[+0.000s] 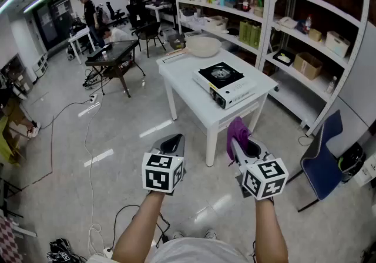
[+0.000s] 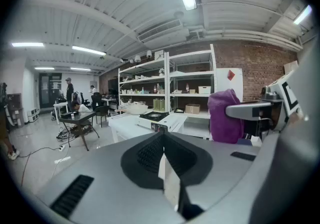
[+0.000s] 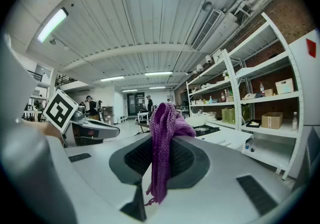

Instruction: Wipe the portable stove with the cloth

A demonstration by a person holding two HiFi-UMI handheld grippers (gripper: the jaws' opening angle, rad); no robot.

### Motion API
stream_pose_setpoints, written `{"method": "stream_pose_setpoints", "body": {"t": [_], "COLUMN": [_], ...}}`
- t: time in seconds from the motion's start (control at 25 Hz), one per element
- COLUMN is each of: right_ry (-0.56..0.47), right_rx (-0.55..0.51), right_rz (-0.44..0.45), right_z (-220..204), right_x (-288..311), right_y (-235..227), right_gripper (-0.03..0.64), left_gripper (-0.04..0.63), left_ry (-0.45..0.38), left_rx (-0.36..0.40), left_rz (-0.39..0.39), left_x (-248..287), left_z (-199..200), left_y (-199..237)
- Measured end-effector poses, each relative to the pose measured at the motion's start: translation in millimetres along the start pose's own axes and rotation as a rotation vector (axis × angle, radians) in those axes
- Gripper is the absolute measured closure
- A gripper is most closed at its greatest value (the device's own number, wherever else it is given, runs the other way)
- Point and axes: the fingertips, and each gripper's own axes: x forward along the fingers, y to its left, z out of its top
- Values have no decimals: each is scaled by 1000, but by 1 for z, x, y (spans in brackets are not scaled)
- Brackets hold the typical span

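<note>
A white portable stove [image 1: 225, 84] with a black top stands on a white table [image 1: 182, 77] ahead of me; it also shows far off as the stove [image 2: 159, 119] and the stove [image 3: 212, 131]. My right gripper [image 1: 239, 140] is shut on a purple cloth [image 1: 237, 132], which hangs folded between its jaws, the cloth [image 3: 163, 143] filling the right gripper view's centre. In the left gripper view the same cloth [image 2: 225, 116] appears at the right. My left gripper [image 1: 173, 141] is shut with nothing in it, jaws together [image 2: 164, 154]. Both grippers are held over the floor, short of the table.
A cream bowl [image 1: 202, 46] sits at the table's far end. White shelving [image 1: 305, 33] with boxes and bottles runs along the right. A blue folding chair [image 1: 323, 159] stands right, a black table [image 1: 113, 53] left. Cables trail over the floor [image 1: 82, 138]. People stand far back.
</note>
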Motion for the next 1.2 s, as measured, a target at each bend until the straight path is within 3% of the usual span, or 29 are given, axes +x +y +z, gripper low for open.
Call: {"method": "stream_pose_setpoints", "body": {"t": [0.4,0.64,0.92,1.2], "right_ry": [20,22,30,56], "right_rx": [18,23,9,8], "right_rz": [48,83,98,58], "right_z": [-9,-9,-7,-7], "right_x": [7,26,73,154], "right_y": [-30,-38,-36,-27], "right_gripper": [554,554,554,554], "left_gripper": [591,591,591,591], "left_ry": [14,13,4,2], "left_rx": [2,-11,-22,-27], "left_rz": [5,36,34,-15], "left_x": [26,35,62,109], "left_z": [3,5,8,15], "left_y": [-21,-11,24,97]}}
